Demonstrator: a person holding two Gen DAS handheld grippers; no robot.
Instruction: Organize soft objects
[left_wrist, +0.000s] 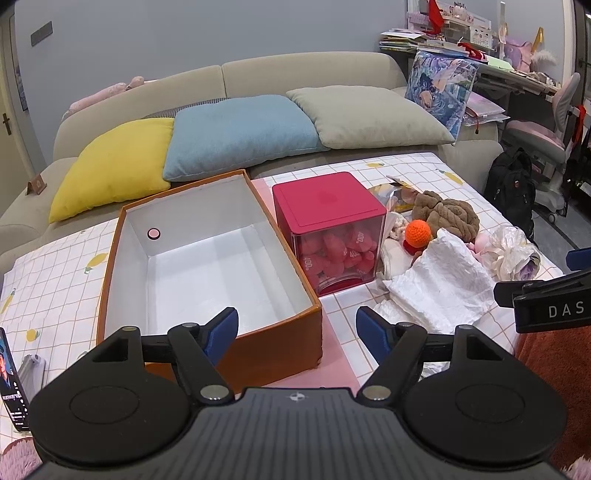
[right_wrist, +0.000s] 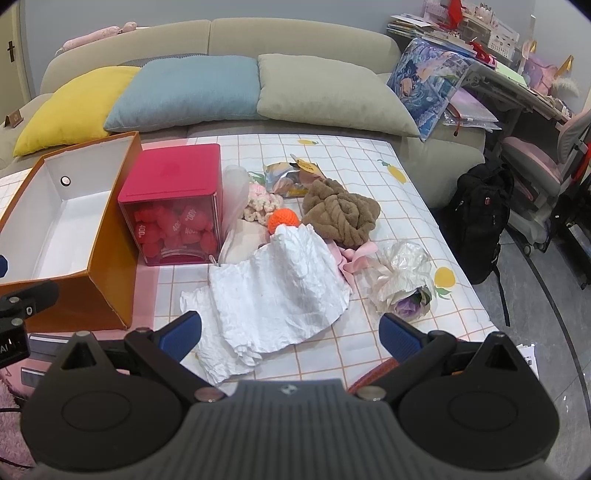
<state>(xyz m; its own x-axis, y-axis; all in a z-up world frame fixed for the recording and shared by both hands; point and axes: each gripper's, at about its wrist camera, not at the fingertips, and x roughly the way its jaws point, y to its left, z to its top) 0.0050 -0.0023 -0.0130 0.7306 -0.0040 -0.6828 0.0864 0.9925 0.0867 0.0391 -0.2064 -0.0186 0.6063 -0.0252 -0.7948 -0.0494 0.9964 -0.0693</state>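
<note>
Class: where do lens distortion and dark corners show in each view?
Left wrist view: the long beige fabric sofa bows upward and the corners go black. Right wrist view: the checked white tablecloth grid lines curve and the corners darken too.

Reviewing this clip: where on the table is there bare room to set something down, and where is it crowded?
Bare: inside the orange box, and the far tablecloth between the sofa cushions and the pile. Crowded: right of the red cube, where white paper, brown yarn and orange ball bunch together.
</note>
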